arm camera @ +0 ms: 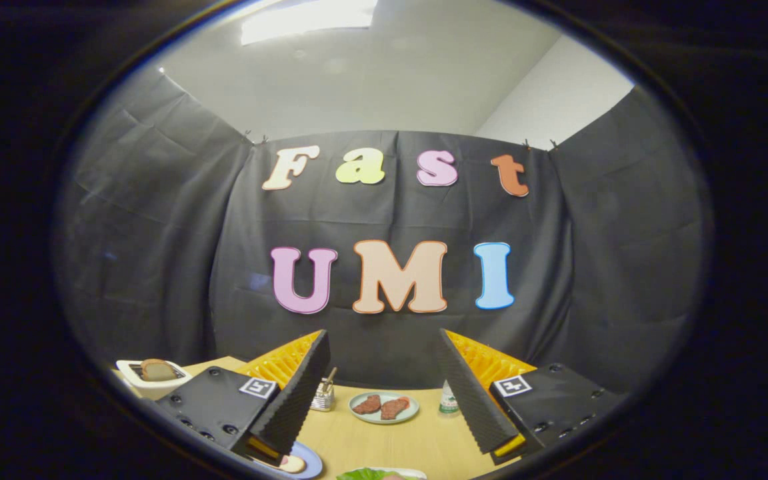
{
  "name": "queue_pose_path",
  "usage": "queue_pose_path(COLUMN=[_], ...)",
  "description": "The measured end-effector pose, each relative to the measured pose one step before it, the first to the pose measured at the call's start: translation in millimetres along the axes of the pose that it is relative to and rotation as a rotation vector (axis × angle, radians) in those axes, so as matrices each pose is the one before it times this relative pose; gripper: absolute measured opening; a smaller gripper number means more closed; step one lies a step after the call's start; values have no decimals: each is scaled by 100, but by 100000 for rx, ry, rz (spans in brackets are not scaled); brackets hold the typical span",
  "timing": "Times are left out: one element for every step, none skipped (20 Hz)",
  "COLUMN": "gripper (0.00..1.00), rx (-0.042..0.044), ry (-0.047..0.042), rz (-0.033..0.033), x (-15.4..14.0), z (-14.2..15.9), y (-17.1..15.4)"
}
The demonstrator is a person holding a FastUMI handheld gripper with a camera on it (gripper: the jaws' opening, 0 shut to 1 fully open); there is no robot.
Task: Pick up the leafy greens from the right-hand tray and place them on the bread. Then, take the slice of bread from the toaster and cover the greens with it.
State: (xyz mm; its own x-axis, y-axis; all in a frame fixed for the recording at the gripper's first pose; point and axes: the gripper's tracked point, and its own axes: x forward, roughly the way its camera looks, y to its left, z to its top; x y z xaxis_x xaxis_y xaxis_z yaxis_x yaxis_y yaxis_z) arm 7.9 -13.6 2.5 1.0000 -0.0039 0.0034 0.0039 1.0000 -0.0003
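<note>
- The gripper [384, 390] is spread wide, its two black ribbed fingers [297, 400] well apart with nothing between them but open air above the tabletop [384, 443]
- Each finger mount carries a small square black-and-white marker; orange ribbed plastic shows behind both fingers
- The leafy greens [365, 475] lie at the near edge of the scene, between the fingers and below them, on a pale tray [411, 473] of which just a sliver of rim is seen
- The toaster [151, 380] is white and stands beyond the left finger, at the far left corner of the tabletop; a slice of bread [157, 369] with a brown crust stands up out of its slot
- A blue-rimmed plate [307, 461] peeks out under the left finger, with something pale on it that may be bread; I cannot tell for sure
- Ahead, between the fingers, a light green plate [384, 408] holds two reddish-brown pieces of meat [382, 405]
- A small holder with sticks [323, 395] sits just beside the left finger, and a small bottle with a green label [449, 398] just beside the right finger; the label's writing is too small to read
- The wooden tabletop between the fingers, from the greens to the green plate, is bare; its far edge meets the black cloth wall
</note>
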Motion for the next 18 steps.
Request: queue_pose_path(gripper=[100,100,100,100,100,100,100,100,100,100,100,100,100,100,100,100,100,100], rx=[131,183,-25,-473,-942,-930,-587,-474,-229,-362,-363,-507,-947,-1489,-2209,-2164,-1554,-669], ry=[389,422,547,558,563,796,591,709,1094,1789,2015,2040,2377,1863,1832,2880,2914,2401], rz=[169,353,253,220,637,976,863,1127,1324,1625,1754,1828,1847,1381,1305,1881,1930,2100], x=[6,-57,38,91,116,25,-59,92,48,150,33,168,108,159,110,190,112,229], z=[-64,-198,-181,-184,-194,-223,-300,-175,-359,-483,-687,-557,-763,-553,-594,-820,-1029,-746], y=[-155,-122,-168,-202,-224,-231,-321,-256,-125,-117,-144,-124,-199,-133,-222,-58,60,77])
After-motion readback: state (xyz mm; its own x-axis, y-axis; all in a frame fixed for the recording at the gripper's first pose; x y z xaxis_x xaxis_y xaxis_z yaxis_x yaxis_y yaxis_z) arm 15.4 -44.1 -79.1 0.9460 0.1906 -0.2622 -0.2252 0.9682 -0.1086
